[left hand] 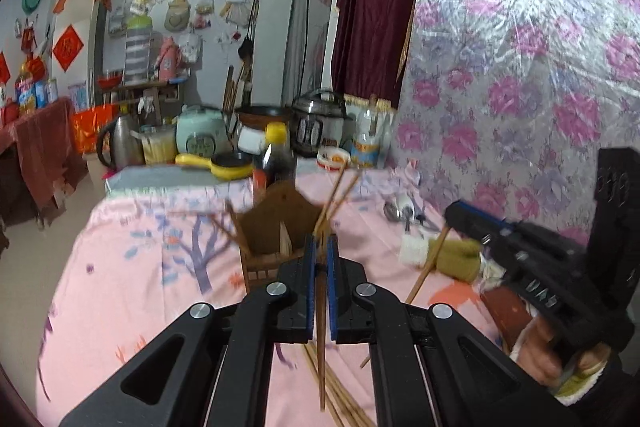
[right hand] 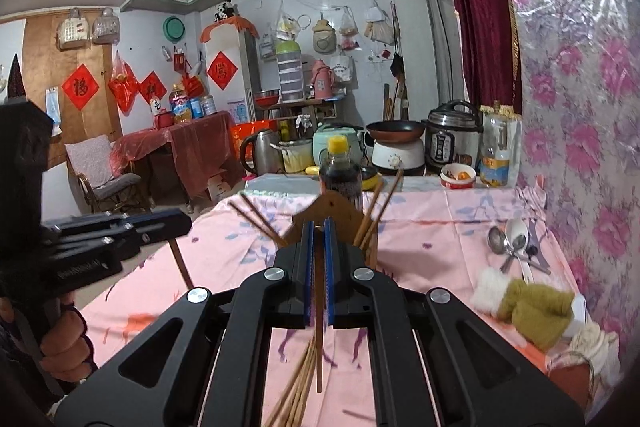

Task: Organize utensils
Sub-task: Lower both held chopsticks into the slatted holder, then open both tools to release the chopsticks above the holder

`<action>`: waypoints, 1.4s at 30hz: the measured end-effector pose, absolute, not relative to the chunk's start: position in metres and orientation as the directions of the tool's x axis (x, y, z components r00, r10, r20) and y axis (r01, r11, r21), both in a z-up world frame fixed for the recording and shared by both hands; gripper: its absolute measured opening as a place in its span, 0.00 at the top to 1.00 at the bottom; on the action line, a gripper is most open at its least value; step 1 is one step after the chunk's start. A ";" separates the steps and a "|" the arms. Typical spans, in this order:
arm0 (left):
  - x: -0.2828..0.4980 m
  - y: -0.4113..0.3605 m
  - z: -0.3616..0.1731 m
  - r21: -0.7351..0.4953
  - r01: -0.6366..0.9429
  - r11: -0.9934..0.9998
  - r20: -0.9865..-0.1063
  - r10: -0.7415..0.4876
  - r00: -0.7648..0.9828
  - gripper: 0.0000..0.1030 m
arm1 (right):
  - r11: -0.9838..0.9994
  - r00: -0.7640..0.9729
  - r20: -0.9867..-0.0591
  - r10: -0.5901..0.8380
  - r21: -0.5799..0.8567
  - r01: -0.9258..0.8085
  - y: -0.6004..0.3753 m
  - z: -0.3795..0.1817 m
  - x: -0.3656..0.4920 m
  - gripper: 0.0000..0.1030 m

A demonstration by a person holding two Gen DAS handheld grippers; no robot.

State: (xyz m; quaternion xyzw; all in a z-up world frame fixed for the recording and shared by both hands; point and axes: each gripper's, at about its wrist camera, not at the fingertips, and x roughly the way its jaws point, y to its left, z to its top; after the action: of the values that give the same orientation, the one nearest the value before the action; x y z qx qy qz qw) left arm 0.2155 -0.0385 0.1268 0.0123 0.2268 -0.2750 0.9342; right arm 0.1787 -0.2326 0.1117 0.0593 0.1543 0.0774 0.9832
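Observation:
A brown wooden utensil holder (left hand: 276, 227) stands on the pink cloth with several chopsticks leaning in it; it also shows in the right wrist view (right hand: 332, 215). My left gripper (left hand: 319, 247) is shut on a dark chopstick (left hand: 321, 339) that hangs down just in front of the holder. My right gripper (right hand: 318, 231) is shut on another chopstick (right hand: 319, 327), also hanging down before the holder. In the left wrist view the right gripper (left hand: 454, 213) is at the right with its chopstick (left hand: 428, 267). Loose chopsticks (right hand: 296, 387) lie on the cloth below. Spoons (right hand: 514, 243) lie at the right.
A soy sauce bottle (right hand: 340, 171) stands behind the holder. A yellow-green glove (right hand: 532, 307) lies on the cloth at the right. Rice cookers, a kettle and a pan (right hand: 396, 129) crowd the far end. The floral wall (right hand: 580, 107) runs along the right.

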 end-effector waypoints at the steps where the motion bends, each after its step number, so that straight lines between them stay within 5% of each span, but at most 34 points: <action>1: 0.219 -0.040 0.134 -0.099 0.521 0.848 -0.421 -0.510 0.750 0.94 | 0.982 0.942 -0.289 0.168 0.137 -0.133 -0.231 0.116 0.185 0.95; 15: 0.325 -0.069 0.217 -0.020 0.394 0.919 -0.228 -0.388 0.893 0.94 | 0.991 0.980 -0.181 0.077 0.120 -0.056 -0.234 0.190 0.297 0.95; 20: 0.364 -0.074 0.178 -0.062 0.384 0.921 -0.255 -0.387 0.886 0.94 | 0.992 0.975 -0.210 0.068 0.116 -0.044 -0.238 0.169 0.324 0.94; 23: 0.382 -0.079 0.135 -0.064 0.389 0.919 -0.346 -0.387 0.855 0.93 | 0.991 0.949 -0.302 0.088 0.125 -0.052 -0.241 0.135 0.340 0.90; 24: 0.386 -0.078 0.126 -0.069 0.385 0.921 -0.368 -0.382 0.848 0.89 | 0.990 0.937 -0.336 0.095 0.130 -0.054 -0.243 0.125 0.344 0.88; 26: 0.387 -0.073 0.112 -0.078 0.370 0.926 -0.402 -0.369 0.838 0.41 | 0.988 0.922 -0.375 0.096 0.146 -0.044 -0.248 0.113 0.345 0.88; 27: 0.383 -0.068 0.110 -0.079 0.354 0.932 -0.390 -0.356 0.849 0.30 | 0.988 0.922 -0.375 0.096 0.151 -0.042 -0.251 0.112 0.341 0.88; 31: 0.359 -0.052 0.123 -0.071 0.322 0.944 -0.347 -0.326 0.879 0.13 | 0.985 0.936 -0.341 0.088 0.169 -0.031 -0.259 0.120 0.318 0.86; 33: 0.348 -0.043 0.128 -0.088 0.303 0.949 -0.328 -0.315 0.891 0.05 | 0.981 0.946 -0.312 0.091 0.190 -0.032 -0.261 0.123 0.300 0.75; 35: 0.333 -0.036 0.131 -0.095 0.287 0.953 -0.318 -0.302 0.899 0.05 | 0.979 0.956 -0.280 0.084 0.200 -0.027 -0.260 0.124 0.282 0.27; 37: 0.322 -0.032 0.130 -0.088 0.267 0.960 -0.327 -0.281 0.902 0.05 | 0.982 0.977 -0.212 0.039 0.190 0.002 -0.257 0.120 0.254 0.06; 42: 0.286 -0.016 0.108 -0.071 0.243 0.967 -0.369 -0.252 0.895 0.05 | 0.990 0.988 -0.153 -0.002 0.137 0.024 -0.245 0.098 0.192 0.06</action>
State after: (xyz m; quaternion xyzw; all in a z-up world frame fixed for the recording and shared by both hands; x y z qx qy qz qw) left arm 0.2860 -0.0160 0.1078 -0.0117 0.1910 -0.1272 0.9733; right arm 0.1919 -0.2445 0.0978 0.0693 0.0765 -0.0065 0.9946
